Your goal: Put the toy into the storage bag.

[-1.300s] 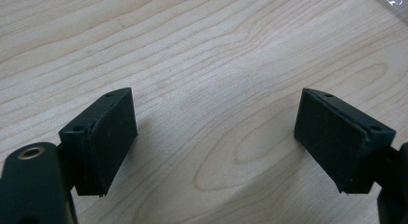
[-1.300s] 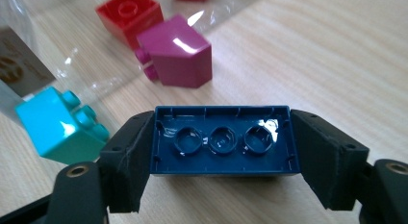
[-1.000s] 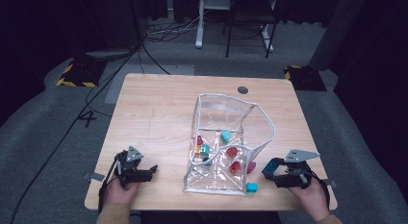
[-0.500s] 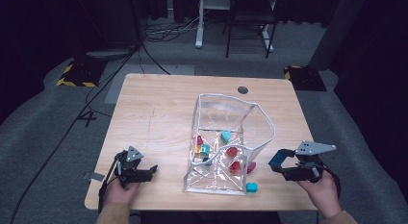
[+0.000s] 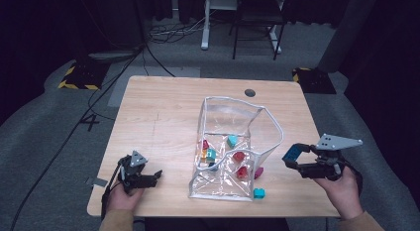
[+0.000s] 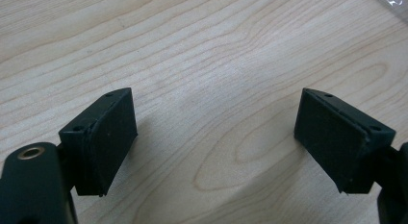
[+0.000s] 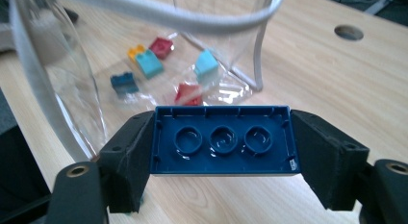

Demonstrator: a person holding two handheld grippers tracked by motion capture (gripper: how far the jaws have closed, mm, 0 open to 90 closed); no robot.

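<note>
Blue brick (image 7: 223,140) sits clamped lengthwise in the right claw (image 5: 298,160), underside facing the camera, held clear of the worktop (image 5: 163,117) just beside the clear bag (image 5: 233,146), probably so it can go in through the bag's open mouth (several coloured bricks (image 7: 144,60) already lie inside). Left claw (image 6: 216,137) rests spread wide and empty over bare wood

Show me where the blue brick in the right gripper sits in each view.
High view: blue brick at right, clamped in the right gripper, just right of the clear bag.
Right gripper view: bottom centre, underside toward the camera, between the fingers, bag behind.
Left gripper view: table wood between its open fingers.
Shared landmark: the bag's white rim.
</note>
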